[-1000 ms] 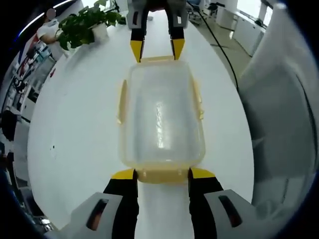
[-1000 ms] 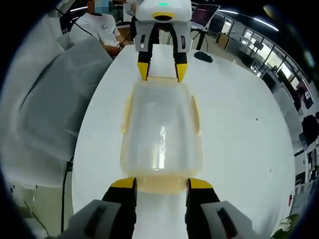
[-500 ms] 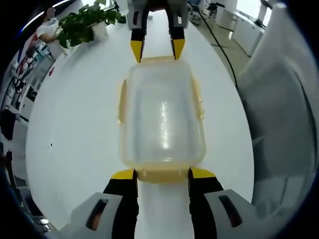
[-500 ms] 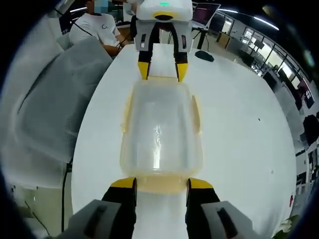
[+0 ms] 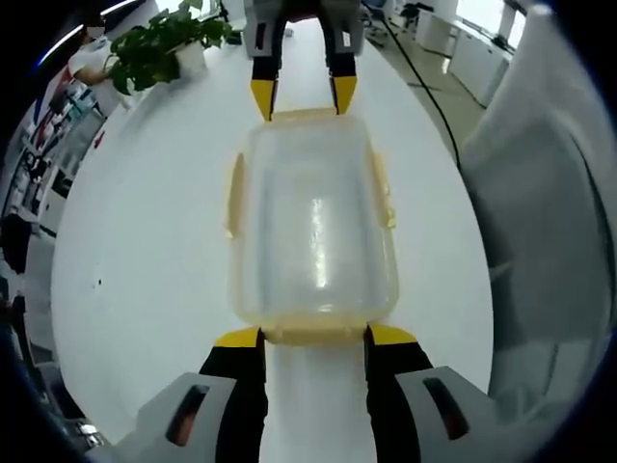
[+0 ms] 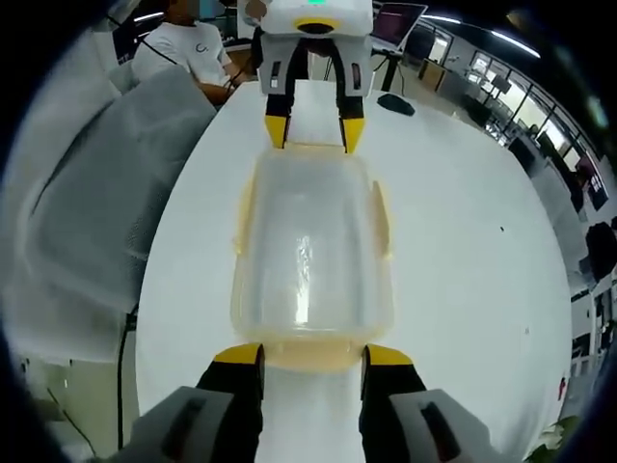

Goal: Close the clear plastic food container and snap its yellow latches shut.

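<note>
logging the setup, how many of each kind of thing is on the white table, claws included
clear plastic food container: 1
claws: 2, left claw, right claw
potted plant: 1
black computer mouse: 1
laptop: 1
total: 6

Left hand-held gripper (image 5: 302,338): black jaws, yellow tips, grey housing. Right hand-held gripper (image 6: 302,356): same build (white box on the left one carries a green light).

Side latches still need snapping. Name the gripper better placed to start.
Neither clearly: left gripper and right gripper each straddle an end latch of the container, open, equally far from the flared side latches.
</note>
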The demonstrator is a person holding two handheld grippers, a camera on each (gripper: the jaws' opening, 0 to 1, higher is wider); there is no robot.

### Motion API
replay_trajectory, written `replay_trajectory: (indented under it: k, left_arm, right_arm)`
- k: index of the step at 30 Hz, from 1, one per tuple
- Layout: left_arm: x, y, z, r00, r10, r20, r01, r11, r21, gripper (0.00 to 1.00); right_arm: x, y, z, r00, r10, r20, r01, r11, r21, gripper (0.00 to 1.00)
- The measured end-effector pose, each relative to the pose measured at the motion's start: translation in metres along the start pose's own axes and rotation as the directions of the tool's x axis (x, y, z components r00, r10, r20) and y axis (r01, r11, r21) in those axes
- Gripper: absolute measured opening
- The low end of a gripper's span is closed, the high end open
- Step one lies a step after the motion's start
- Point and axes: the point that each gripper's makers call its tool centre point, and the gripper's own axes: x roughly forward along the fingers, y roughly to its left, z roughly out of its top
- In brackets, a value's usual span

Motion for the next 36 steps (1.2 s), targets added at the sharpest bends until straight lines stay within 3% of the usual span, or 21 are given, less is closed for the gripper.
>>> replay_trajectory:
  k: [10, 14, 16, 24, 27, 30, 32, 34, 36]
  left_arm:
    - [-0.002, -0.003, 0.002, 1.000, -0.006, 0.023, 0.007, 1.000, -0.007, 0.39]
    - [-0.002, -0.007, 0.001, 0.999, -0.017, 0.027, 0.018, 1.000, -0.016, 0.51]
    - [-0.004, -0.008, -0.001, 0.999, -0.019, 0.028, 0.020, 0.999, -0.035, 0.51]
    - [-0.014, -0.003, 0.000, 0.998, 0.002, 0.055, 0.002, 0.997, -0.072, 0.50]
    - [-0.017, -0.004, 0.004, 0.996, 0.003, 0.093, 0.010, 0.990, -0.138, 0.50]
    - [-0.021, -0.004, 0.011, 0.989, -0.004, 0.149, 0.040, 0.970, -0.241, 0.52]
    - [-0.023, -0.004, 0.012, 0.988, 0.002, 0.153, 0.036, 0.969, -0.243, 0.52]
    - [-0.024, -0.003, 0.013, 0.988, 0.009, 0.157, 0.031, 0.968, -0.248, 0.51]
    - [-0.028, 0.002, 0.018, 0.983, 0.037, 0.181, 0.016, 0.959, -0.281, 0.49]
  right_arm:
    - [-0.002, 0.002, -0.001, 1.000, 0.011, -0.029, -0.011, 1.000, -0.007, 0.39]
    - [-0.001, 0.001, 0.000, 1.000, 0.004, -0.030, -0.004, 1.000, 0.005, 0.51]
    - [-0.004, 0.002, 0.002, 1.000, 0.013, -0.019, -0.013, 1.000, 0.005, 0.45]
    - [-0.013, 0.004, 0.006, 1.000, 0.011, -0.007, -0.011, 1.000, 0.018, 0.47]
    - [-0.017, 0.004, 0.007, 1.000, 0.002, 0.003, -0.002, 1.000, 0.030, 0.46]
    - [-0.021, 0.005, 0.017, 0.998, 0.000, 0.061, -0.007, 0.995, 0.101, 0.44]
    - [-0.024, 0.006, 0.024, 0.995, 0.009, 0.104, -0.023, 0.990, 0.139, 0.42]
    - [-0.027, 0.001, 0.023, 0.995, -0.019, 0.097, 0.005, 0.990, 0.144, 0.42]
    - [-0.029, 0.000, 0.028, 0.991, -0.035, 0.129, 0.006, 0.976, 0.218, 0.40]
